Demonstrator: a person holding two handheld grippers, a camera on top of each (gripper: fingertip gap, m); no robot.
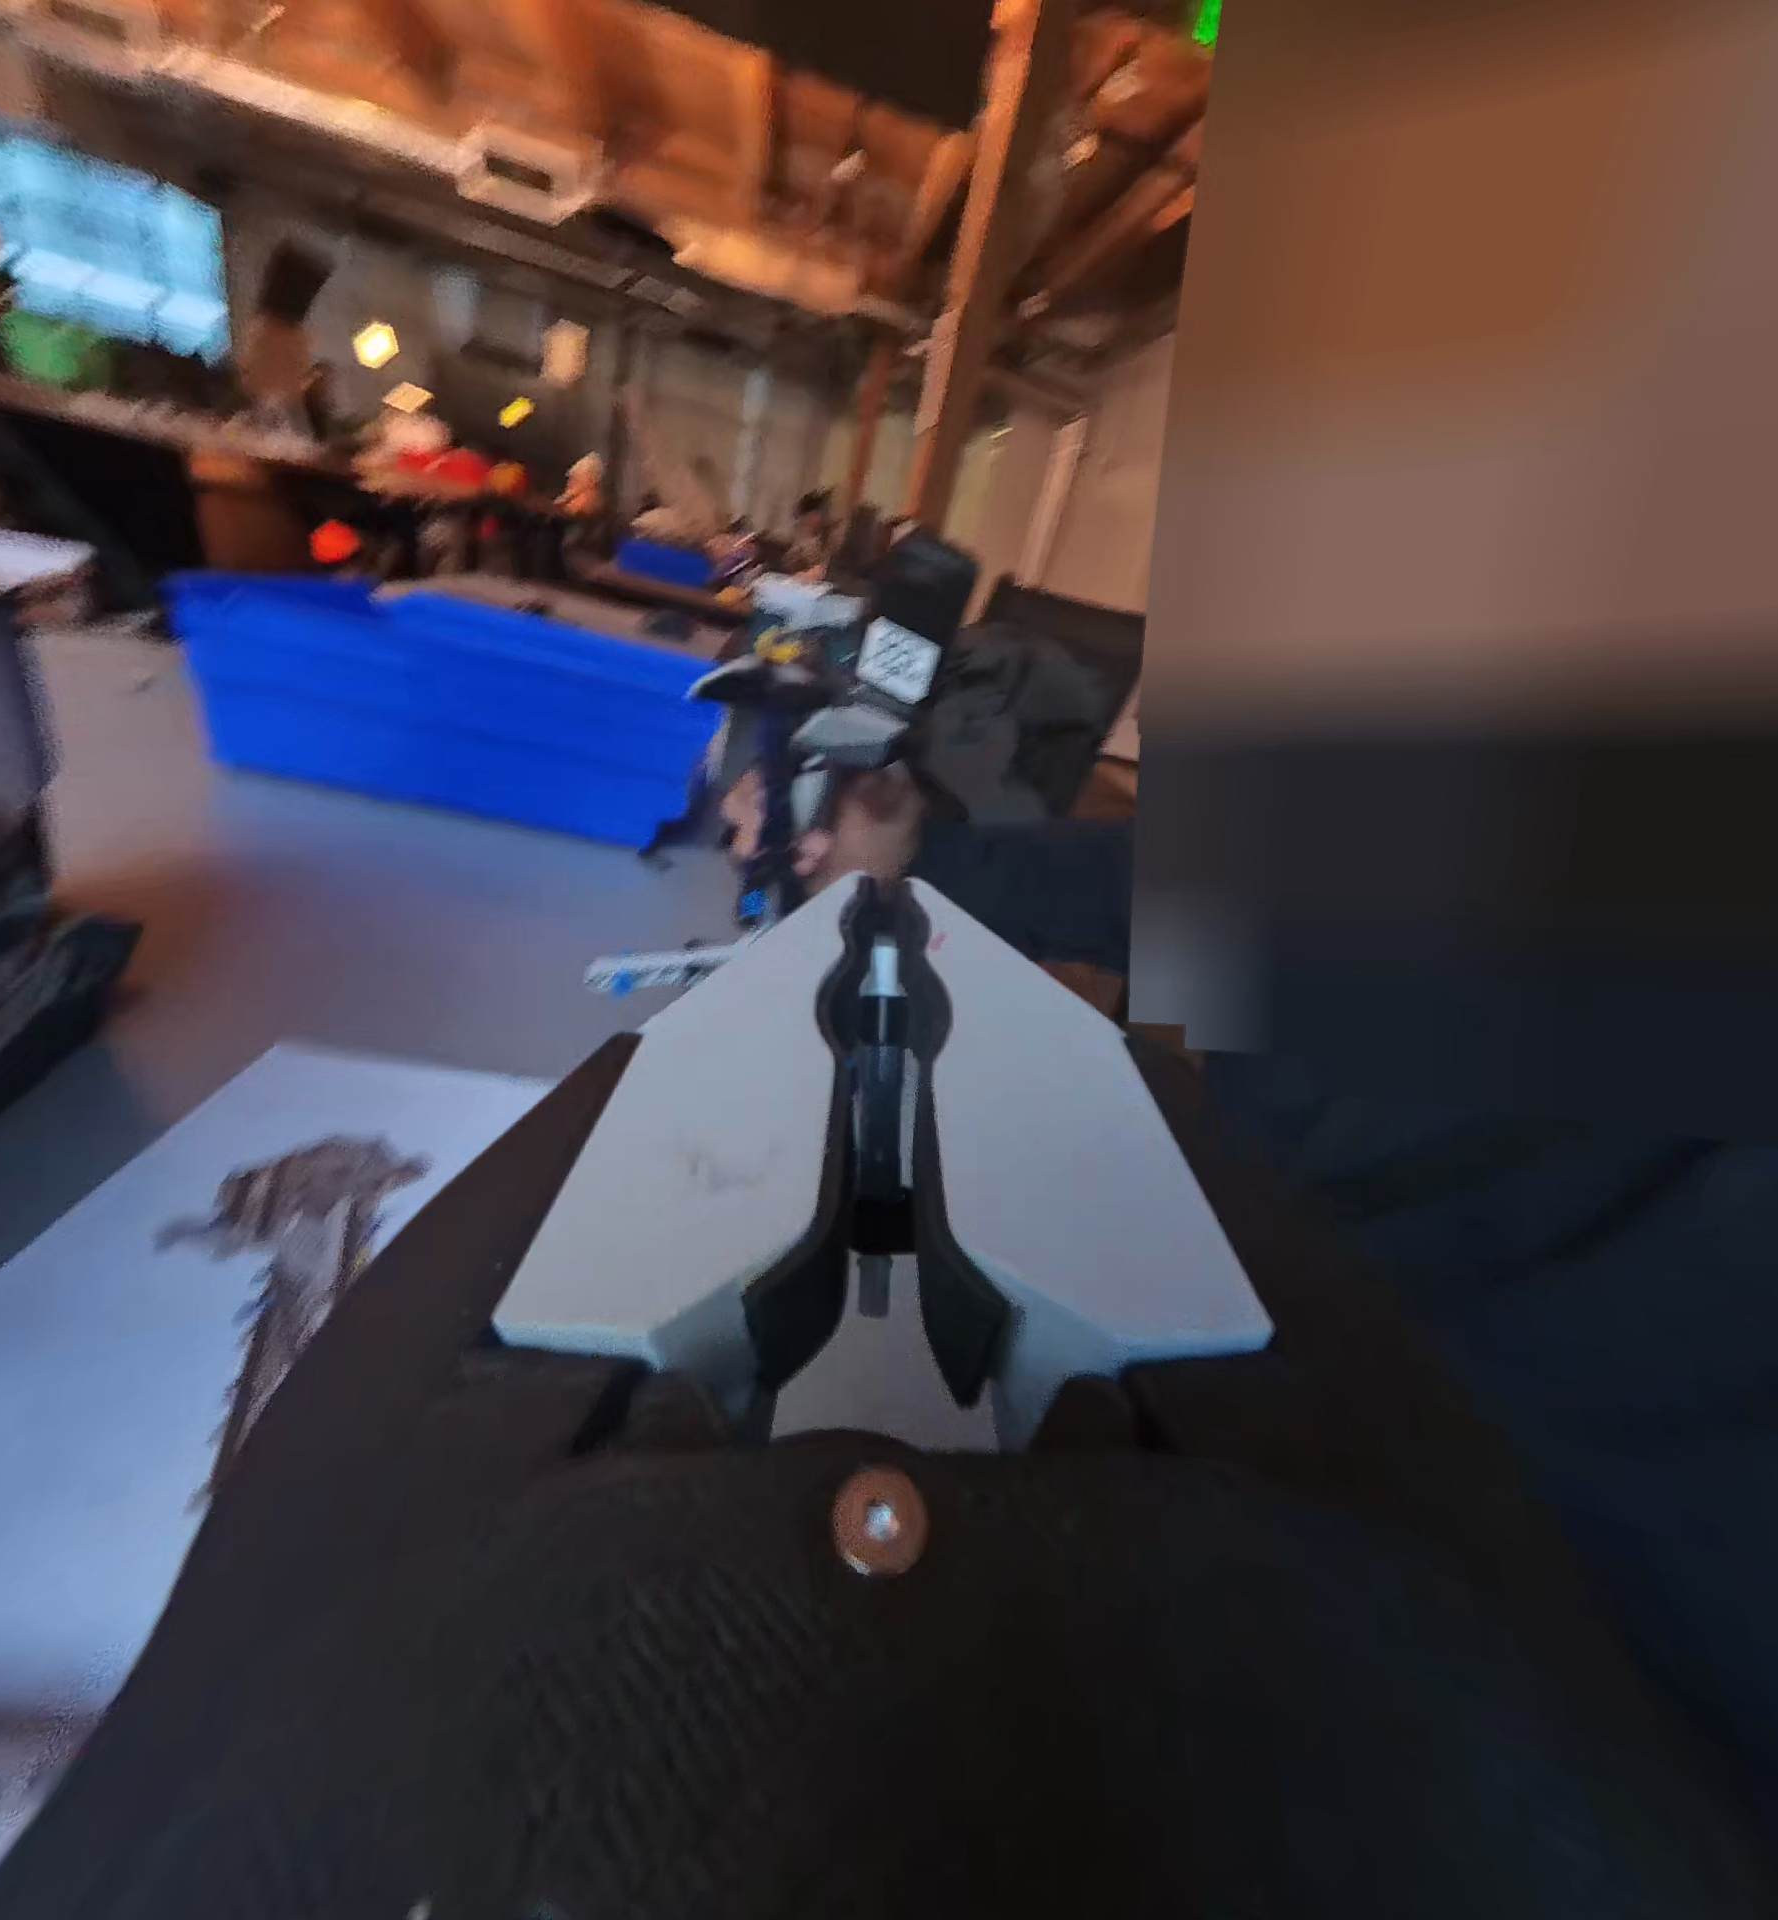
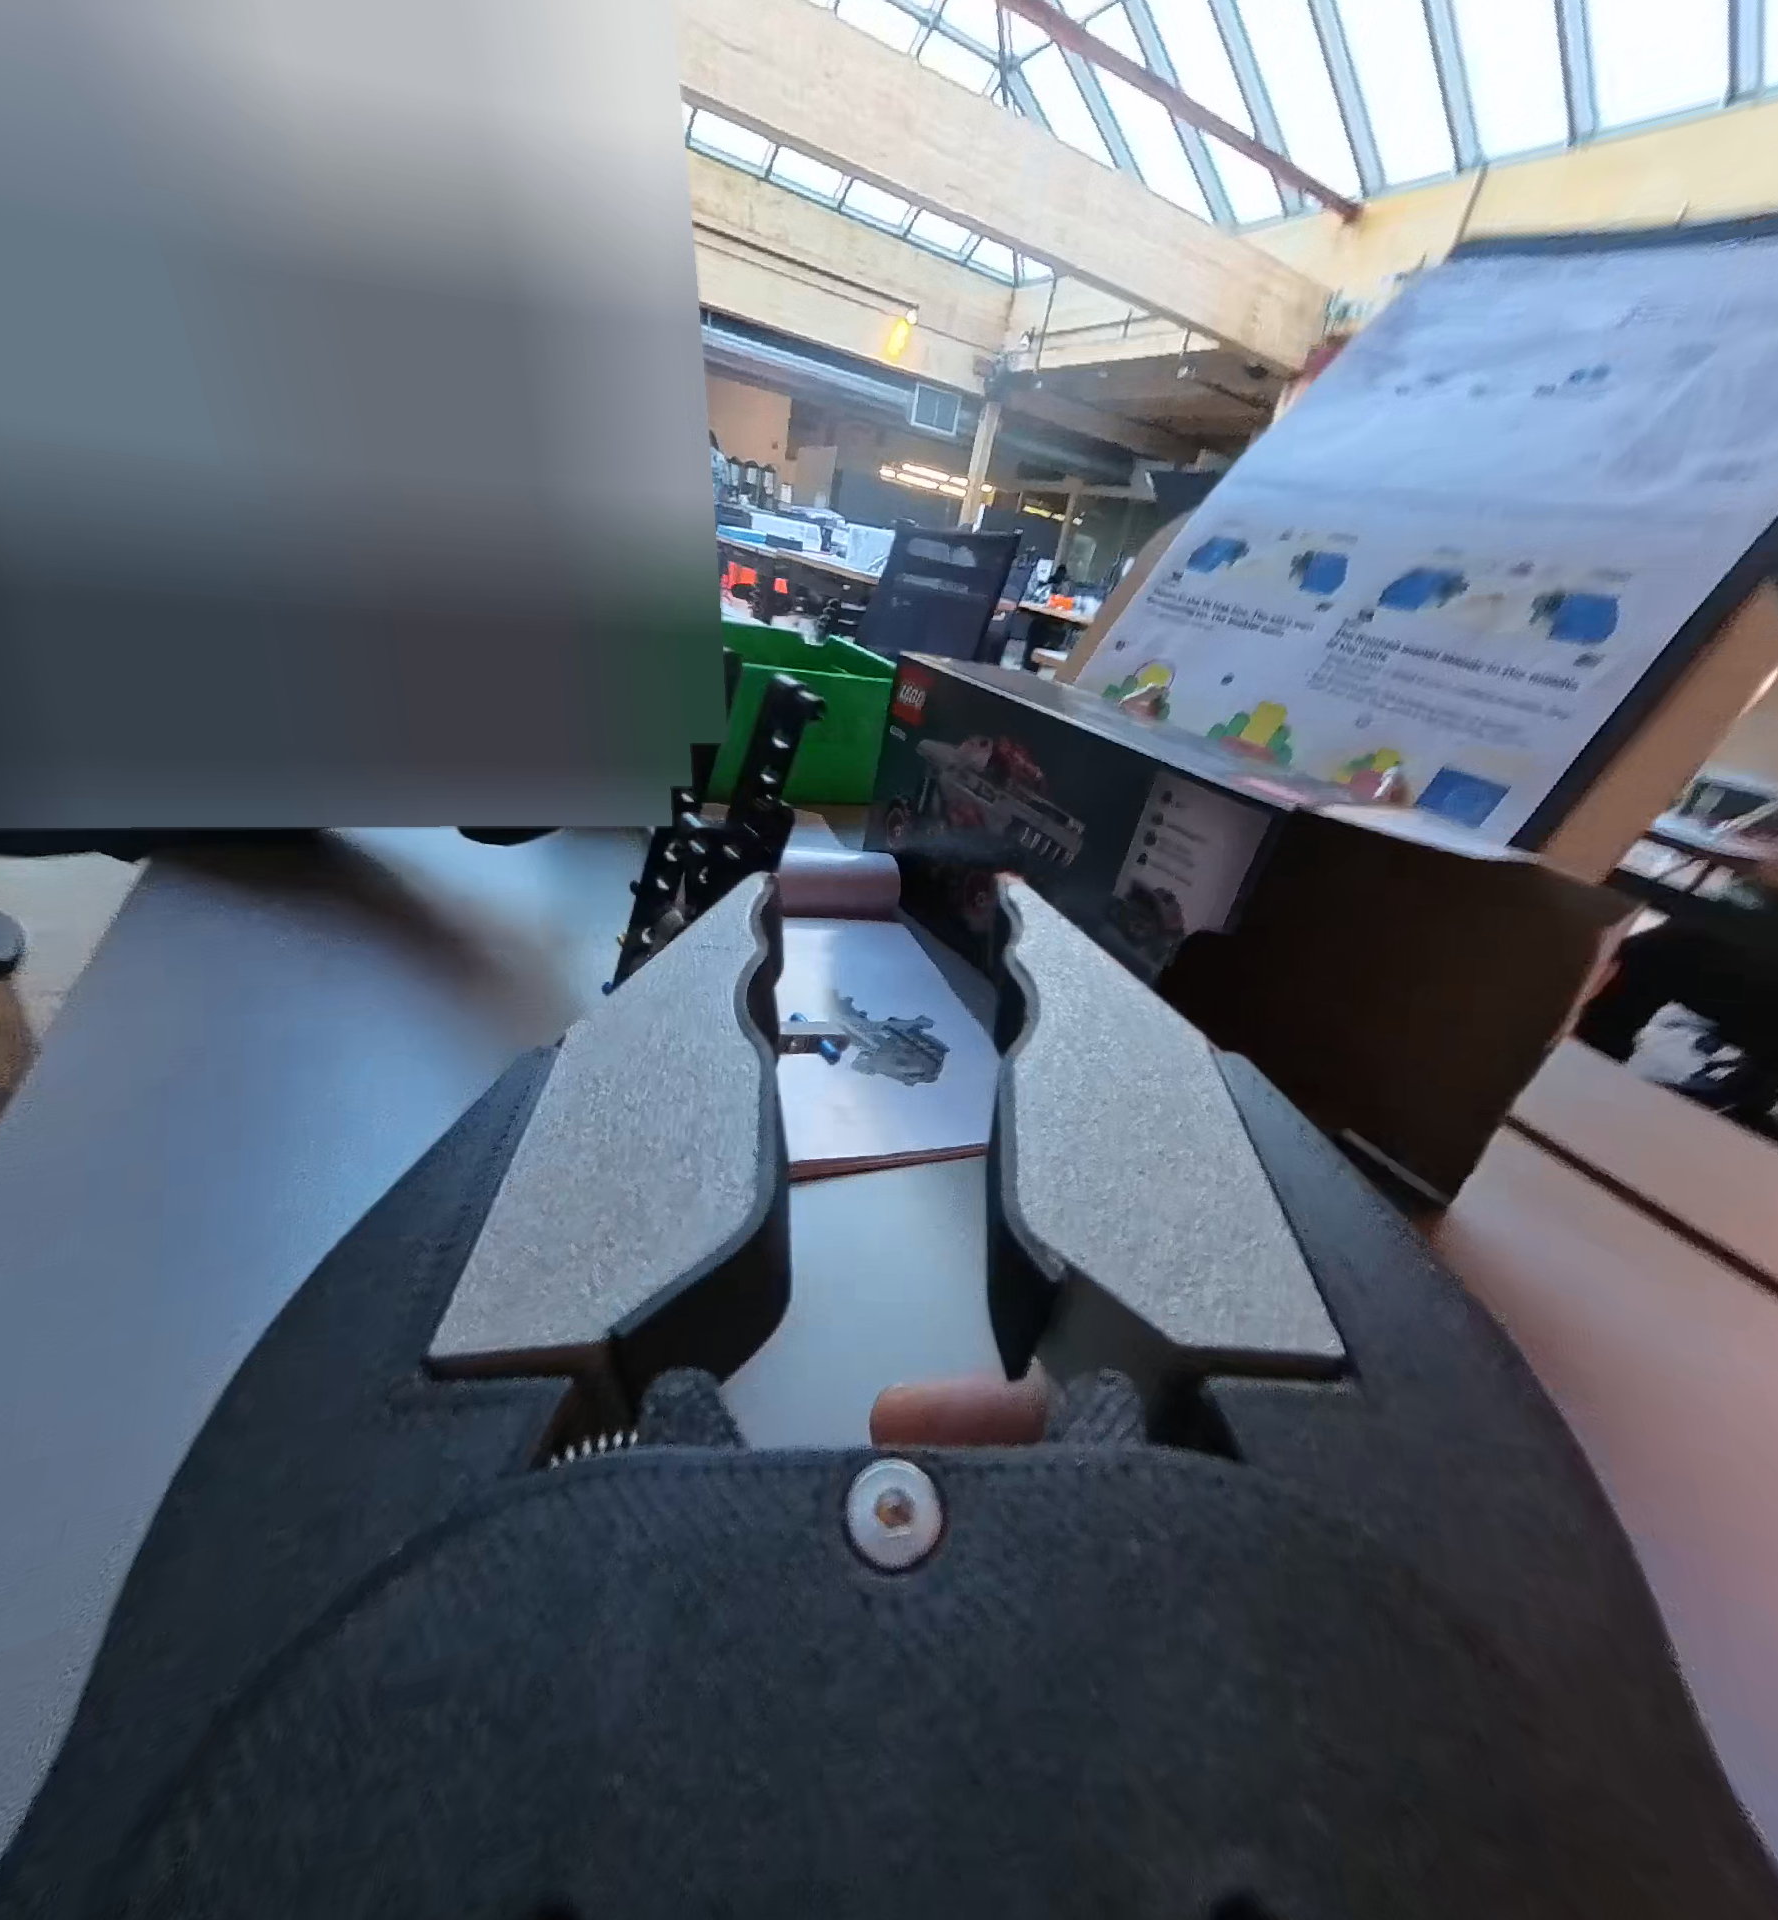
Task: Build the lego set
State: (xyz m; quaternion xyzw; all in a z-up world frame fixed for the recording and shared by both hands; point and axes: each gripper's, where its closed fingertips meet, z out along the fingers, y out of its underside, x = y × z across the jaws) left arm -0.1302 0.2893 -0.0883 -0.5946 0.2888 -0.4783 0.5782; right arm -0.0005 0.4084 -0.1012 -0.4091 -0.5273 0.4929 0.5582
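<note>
My left gripper is shut on a thin black and white lego axle that lies lengthwise between the fingers. It is raised above the table. Beyond it, blurred, a dark lego assembly with blue bits stands beside the other gripper. My right gripper is open and empty, low over the table. Black lego beams with holes rise just behind its left finger. An open instruction booklet lies between and beyond the fingers.
The lego box stands to the right, with a printed sheet on a stand above it. A green bin is behind. Blue bins sit across the grey table. A small pale part lies there. The booklet is lower left. About 20 cm separates my left fingertips from my right.
</note>
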